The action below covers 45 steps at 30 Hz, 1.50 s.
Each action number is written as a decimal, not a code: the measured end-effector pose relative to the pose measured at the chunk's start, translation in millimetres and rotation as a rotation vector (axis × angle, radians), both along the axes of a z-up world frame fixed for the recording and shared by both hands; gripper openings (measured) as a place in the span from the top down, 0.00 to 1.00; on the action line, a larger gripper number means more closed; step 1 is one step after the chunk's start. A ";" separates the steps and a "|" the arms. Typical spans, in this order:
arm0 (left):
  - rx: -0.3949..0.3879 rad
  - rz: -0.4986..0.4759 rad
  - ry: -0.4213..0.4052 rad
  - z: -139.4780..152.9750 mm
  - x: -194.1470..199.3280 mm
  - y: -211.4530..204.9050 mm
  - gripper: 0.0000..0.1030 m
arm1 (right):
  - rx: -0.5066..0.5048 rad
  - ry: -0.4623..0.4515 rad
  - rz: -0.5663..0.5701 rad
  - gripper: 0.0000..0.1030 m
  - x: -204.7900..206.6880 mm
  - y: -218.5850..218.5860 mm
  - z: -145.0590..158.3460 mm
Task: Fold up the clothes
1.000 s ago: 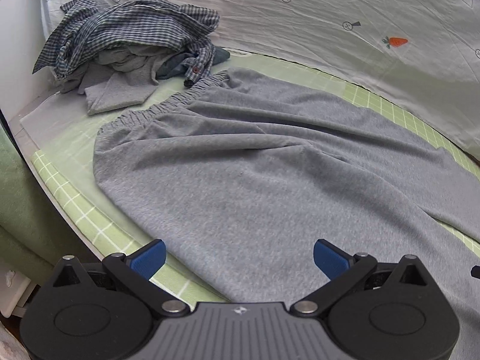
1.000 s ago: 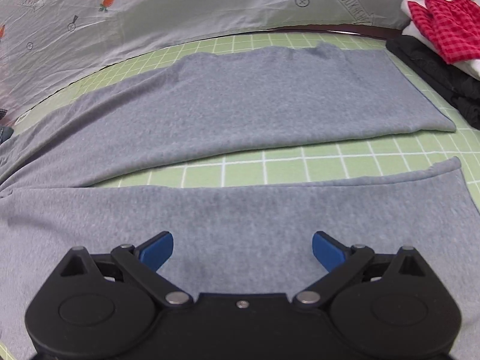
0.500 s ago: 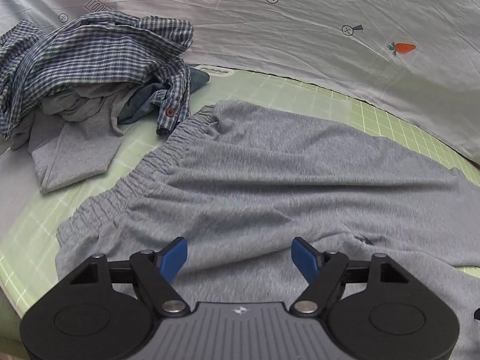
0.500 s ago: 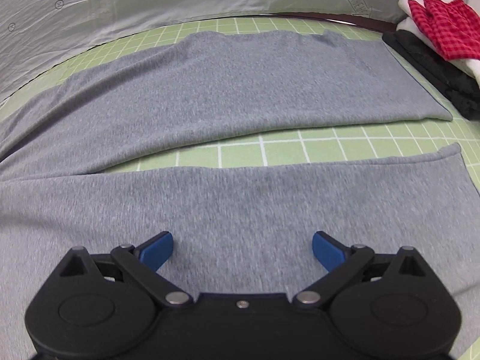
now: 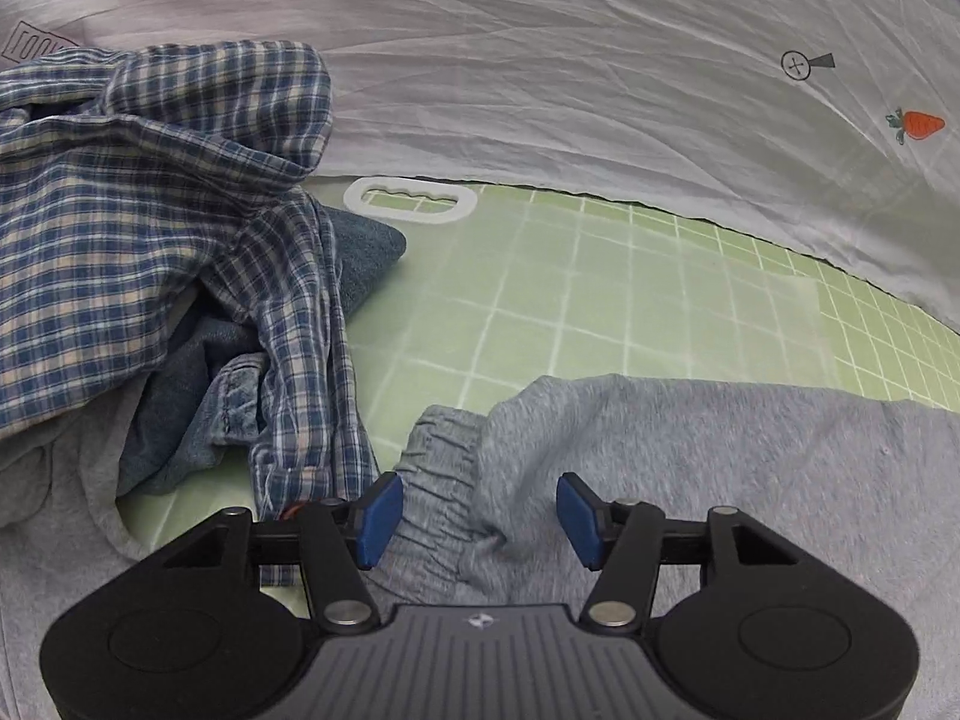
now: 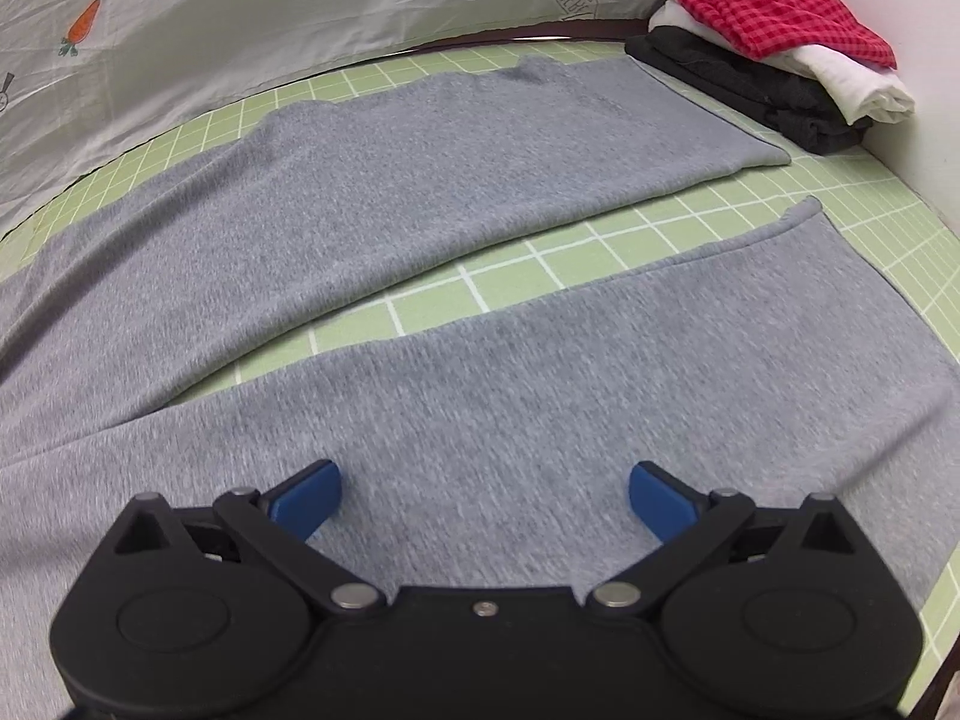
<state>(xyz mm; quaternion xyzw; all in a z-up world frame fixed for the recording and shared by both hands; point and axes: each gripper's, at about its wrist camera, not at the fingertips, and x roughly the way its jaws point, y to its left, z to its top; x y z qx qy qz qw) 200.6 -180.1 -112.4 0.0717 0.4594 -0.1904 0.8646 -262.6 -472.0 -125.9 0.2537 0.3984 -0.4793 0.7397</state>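
Observation:
Grey sweatpants (image 5: 750,468) lie flat on a green grid mat (image 5: 600,300). In the left wrist view my left gripper (image 5: 477,519) is open, low over the far corner of the gathered elastic waistband (image 5: 441,480), with the waistband fabric between its blue pads. In the right wrist view both grey legs (image 6: 420,180) stretch away across the mat (image 6: 540,264). My right gripper (image 6: 483,498) is open and empty, hovering over the near leg (image 6: 540,408).
A heap of unfolded clothes with a blue plaid shirt (image 5: 138,228) on top lies left of the waistband. A stack of folded clothes with a red checked piece (image 6: 774,6) sits at the far right. A patterned white sheet (image 5: 540,72) hangs behind the mat.
My left gripper has moved forward across the pants to the far waistband corner and narrowed a little. My right gripper has shifted slightly over the near leg.

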 end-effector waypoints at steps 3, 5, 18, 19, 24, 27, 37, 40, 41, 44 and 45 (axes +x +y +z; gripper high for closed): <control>-0.002 0.007 -0.029 -9.9 11.5 -0.5 0.70 | 0.008 0.006 -0.051 0.00 1.8 2.1 -0.2; -0.028 0.031 -0.046 -10.9 18.8 4.7 0.80 | 0.017 0.009 -0.075 0.00 2.0 2.1 -0.2; -0.058 0.106 -0.056 -4.2 46.3 18.9 0.56 | 0.018 0.006 -0.090 0.00 -3.2 -1.4 -0.2; -0.073 0.105 -0.054 -0.3 40.5 20.4 0.45 | 0.008 0.001 -0.086 0.00 -3.9 -0.2 -0.4; -0.105 0.085 -0.110 30.2 -12.8 29.0 0.26 | -0.026 -0.022 -0.058 0.00 -9.9 2.7 -1.4; -0.118 0.066 -0.123 44.7 -53.6 33.0 0.18 | -0.033 -0.057 -0.032 0.00 -15.7 4.7 -0.3; -0.047 -0.053 -0.022 33.2 -211.3 6.7 0.18 | 0.004 -0.251 0.013 0.00 -85.6 10.2 14.8; -0.035 -0.084 -0.008 31.5 -247.8 -6.3 0.18 | 0.017 -0.263 0.017 0.00 -114.3 4.6 16.1; -0.033 -0.091 -0.003 31.2 -259.0 -10.4 0.18 | 0.022 -0.267 0.018 0.00 -123.9 2.7 16.5; -0.027 -0.092 0.007 31.0 -286.6 -20.4 0.18 | 0.035 -0.278 0.021 0.00 -152.7 -2.9 17.8; -0.024 -0.090 0.010 30.4 -294.3 -23.2 0.18 | 0.040 -0.282 0.021 0.00 -162.6 -5.1 18.2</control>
